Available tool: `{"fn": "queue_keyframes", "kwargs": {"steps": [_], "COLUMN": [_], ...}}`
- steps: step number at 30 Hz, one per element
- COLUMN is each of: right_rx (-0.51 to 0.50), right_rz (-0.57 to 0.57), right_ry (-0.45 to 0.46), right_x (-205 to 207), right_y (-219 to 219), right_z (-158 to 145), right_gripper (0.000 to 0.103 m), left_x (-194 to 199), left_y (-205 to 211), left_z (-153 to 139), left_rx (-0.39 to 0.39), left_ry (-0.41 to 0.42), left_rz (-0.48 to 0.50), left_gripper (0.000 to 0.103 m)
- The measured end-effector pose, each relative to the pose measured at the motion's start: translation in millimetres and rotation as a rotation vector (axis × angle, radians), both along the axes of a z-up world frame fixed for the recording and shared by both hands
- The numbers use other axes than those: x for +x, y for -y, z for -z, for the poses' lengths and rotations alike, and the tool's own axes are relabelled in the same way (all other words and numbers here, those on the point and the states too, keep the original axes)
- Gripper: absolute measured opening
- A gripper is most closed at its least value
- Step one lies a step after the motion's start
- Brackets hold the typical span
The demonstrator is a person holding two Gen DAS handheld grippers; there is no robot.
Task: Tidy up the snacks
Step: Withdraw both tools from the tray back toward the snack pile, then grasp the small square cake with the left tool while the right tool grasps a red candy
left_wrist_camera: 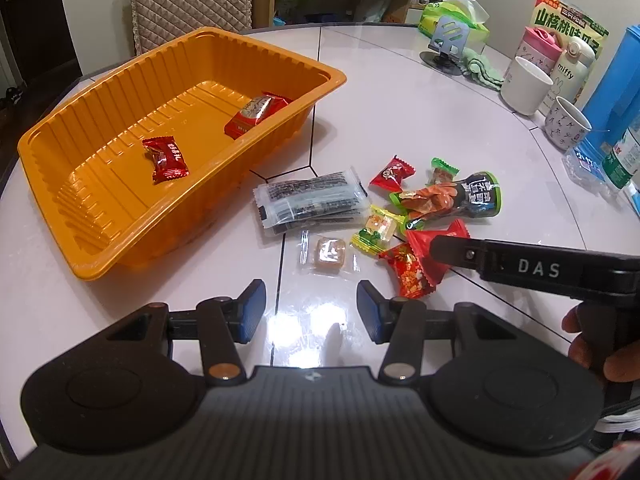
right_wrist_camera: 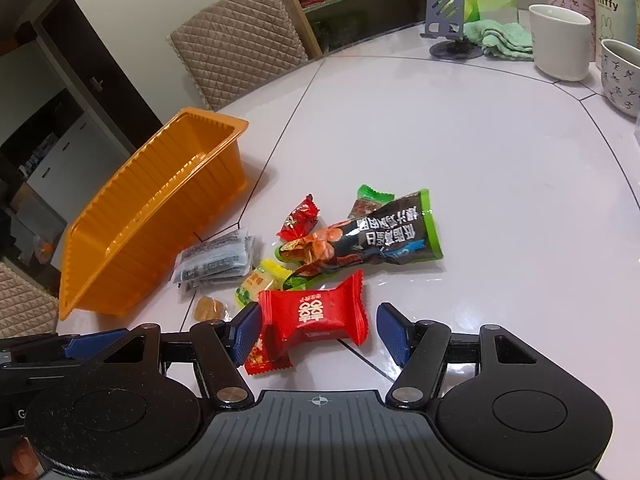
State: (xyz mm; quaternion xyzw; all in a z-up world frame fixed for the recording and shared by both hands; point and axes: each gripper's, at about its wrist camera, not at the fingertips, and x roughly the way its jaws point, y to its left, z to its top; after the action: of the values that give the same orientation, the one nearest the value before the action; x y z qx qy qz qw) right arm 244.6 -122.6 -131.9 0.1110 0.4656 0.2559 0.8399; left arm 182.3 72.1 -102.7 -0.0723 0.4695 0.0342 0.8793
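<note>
Table point(left_wrist_camera: 400, 120): glossy, smooth, pale, w/ glare & thin dark seams. Tray point(left_wrist_camera: 120, 216): orange plastic, ribbed walls, semi-gloss. Snack wrappers: shiny crinkly film; red pack point(right_wrist_camera: 316, 312) smoother, clear pouch point(left_wrist_camera: 328, 256) see-through. Dark sachets point(left_wrist_camera: 308, 200): clear glossy film. Left gripper point(left_wrist_camera: 311, 310) & right gripper point(right_wrist_camera: 316, 334): matt black plastic, blue textured pads point(left_wrist_camera: 252, 308), metal pivot pins. Mug point(left_wrist_camera: 526, 84): white, smooth ceramic look. Cloth point(right_wrist_camera: 506, 38): green terry, rough. Chair back point(right_wrist_camera: 236, 56): quilted fabric.

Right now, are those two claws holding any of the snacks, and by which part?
Neither holds anything. The left claw is open over bare table. The right claw is open around a red snack packet, not yet pinching it.
</note>
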Motion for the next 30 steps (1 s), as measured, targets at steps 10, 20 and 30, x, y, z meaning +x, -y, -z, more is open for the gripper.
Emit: {"fn": "queue_keyframes", "kwargs": {"steps": [10,20,30], "right_rx": [-0.055,-0.028,0.002], "right_rz": [-0.019,-0.03,0.059], "right_ry": [0.035,0.037,0.03], "right_x": [-1.1,-3.7,-3.6], "right_y": [-10.9,-4.3,23.4], "right_z": [6.4,5.2,-3.2], "right_gripper": [0.057,0.039,0.032], "left_x": [4.7,12.0,24.7], "left_y": [-2.0,-3.8,2.7], "left_z": [4.1,12.0,20.4], "left_rx": [-0.005,-0.017,-0.012], "left_ry": [-0.004,0.0,0.015], "left_rz": [0.0,0.0,0.033], "left_gripper": [0.046,0.046,0.042]}}
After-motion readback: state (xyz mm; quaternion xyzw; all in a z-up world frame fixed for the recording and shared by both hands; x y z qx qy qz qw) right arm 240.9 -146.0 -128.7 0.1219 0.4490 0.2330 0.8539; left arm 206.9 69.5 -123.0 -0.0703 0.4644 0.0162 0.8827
